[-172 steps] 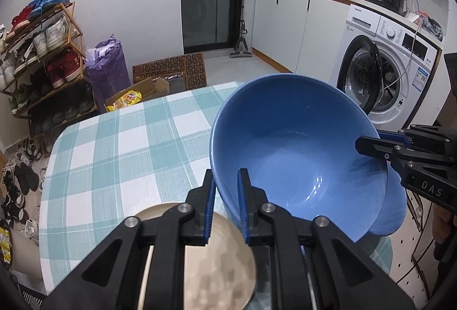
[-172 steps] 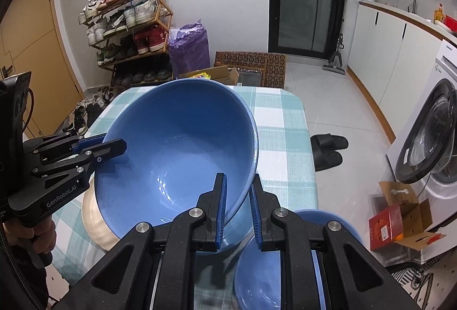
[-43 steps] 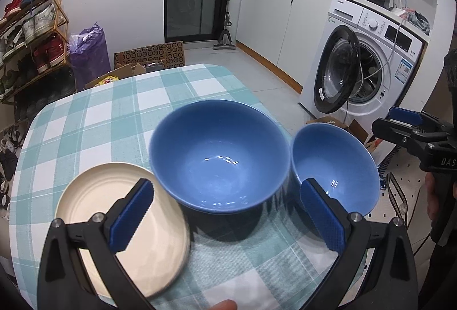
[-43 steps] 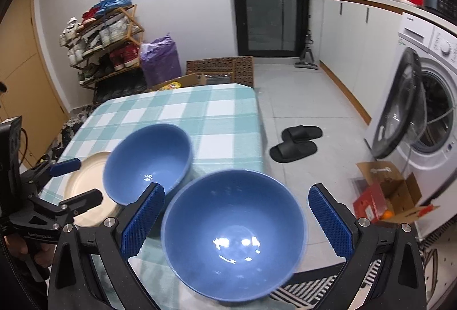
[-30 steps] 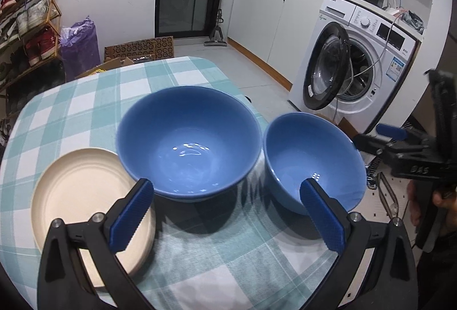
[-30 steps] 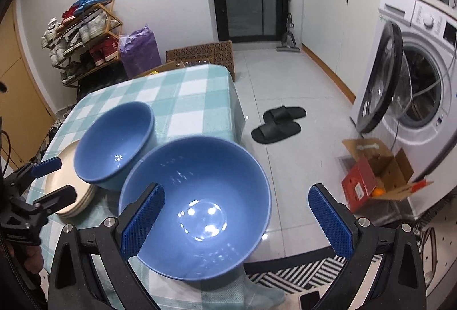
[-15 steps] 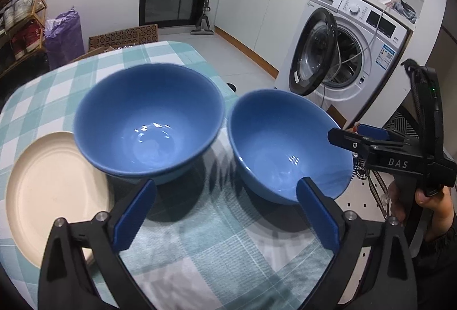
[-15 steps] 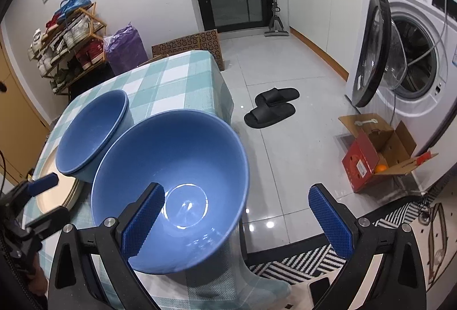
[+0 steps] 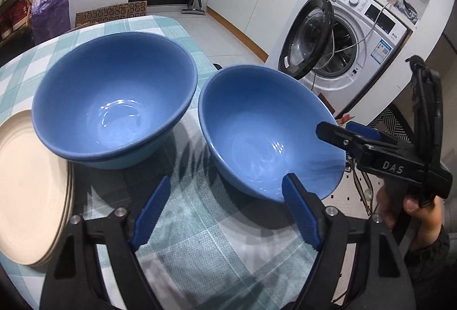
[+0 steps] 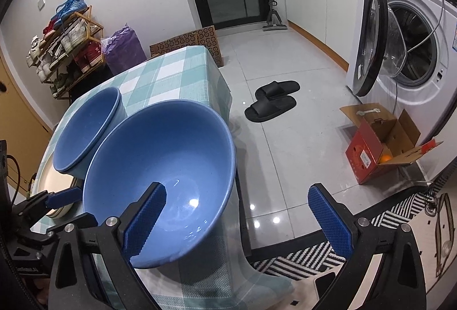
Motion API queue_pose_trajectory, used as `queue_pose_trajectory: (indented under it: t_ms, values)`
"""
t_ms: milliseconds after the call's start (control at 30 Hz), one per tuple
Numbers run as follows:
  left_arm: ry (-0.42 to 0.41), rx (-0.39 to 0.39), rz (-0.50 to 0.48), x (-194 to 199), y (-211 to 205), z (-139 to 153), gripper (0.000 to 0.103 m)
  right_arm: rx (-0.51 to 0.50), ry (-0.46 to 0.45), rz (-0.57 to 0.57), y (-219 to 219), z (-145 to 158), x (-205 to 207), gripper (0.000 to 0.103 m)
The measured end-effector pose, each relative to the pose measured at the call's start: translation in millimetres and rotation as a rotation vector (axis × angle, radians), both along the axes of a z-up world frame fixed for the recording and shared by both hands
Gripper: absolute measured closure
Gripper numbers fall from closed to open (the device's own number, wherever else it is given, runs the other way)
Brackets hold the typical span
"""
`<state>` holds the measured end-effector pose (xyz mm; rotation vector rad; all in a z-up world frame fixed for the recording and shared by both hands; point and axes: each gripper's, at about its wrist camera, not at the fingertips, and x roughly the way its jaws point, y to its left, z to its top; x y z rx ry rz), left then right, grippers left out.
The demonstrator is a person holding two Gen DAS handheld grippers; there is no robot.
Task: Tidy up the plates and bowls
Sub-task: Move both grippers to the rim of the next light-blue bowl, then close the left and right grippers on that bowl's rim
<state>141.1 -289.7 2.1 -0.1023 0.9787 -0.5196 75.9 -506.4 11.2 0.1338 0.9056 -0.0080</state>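
A single blue bowl point(image 9: 265, 135) sits at the table's right edge; it also shows in the right wrist view point(image 10: 160, 175). Left of it stands a stack of two blue bowls point(image 9: 114, 98), seen in the right wrist view too point(image 10: 85, 127). Cream plates point(image 9: 31, 190) are stacked at the far left. My left gripper point(image 9: 225, 213) is open and empty, just in front of the single bowl's near rim. My right gripper point(image 10: 237, 221) is open and empty, its left finger over the single bowl's inside and its right finger beyond the rim; it appears in the left wrist view point(image 9: 345, 133) too.
The table has a green checked cloth point(image 9: 200, 238). Its right edge drops to a tiled floor with black slippers point(image 10: 271, 100), a red cardboard box point(image 10: 380, 147) and a washing machine point(image 9: 342, 35) with its door open. A shoe rack point(image 10: 62, 44) stands by the far wall.
Both grippers have moved closer to the single blue bowl. My left gripper's jaws have narrowed somewhat but stay open. The bowls and plates have not moved.
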Motion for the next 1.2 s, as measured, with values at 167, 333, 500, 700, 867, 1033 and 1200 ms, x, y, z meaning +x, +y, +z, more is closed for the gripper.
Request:
queue_pose_trajectory:
  t_ms: [167,333,500,700,867,1033,1200]
  values:
    - [-0.003,-0.010,0.004,0,1,0,0.033,0.017,0.000,-0.002,-4,-5,3,0.001]
    - [0.016,-0.040,0.002,3,-1,-3,0.045,0.023,0.009,-0.005,-4,-9,4,0.001]
    - [0.020,-0.053,-0.019,3,-3,-1,0.049,0.034,0.009,0.007,0,-11,6,0.007]
    - [0.025,-0.059,-0.011,8,-3,-3,0.055,0.049,0.018,0.013,3,-15,13,0.021]
    - [0.025,-0.054,-0.009,12,-6,-4,0.060,0.059,0.018,0.020,5,-16,16,0.031]
    - [0.021,-0.054,0.000,17,-6,-4,0.062,0.076,0.001,0.018,3,-14,16,0.040]
    - [0.015,-0.056,0.009,18,-4,-5,0.066,0.077,-0.012,0.010,-2,-11,14,0.056]
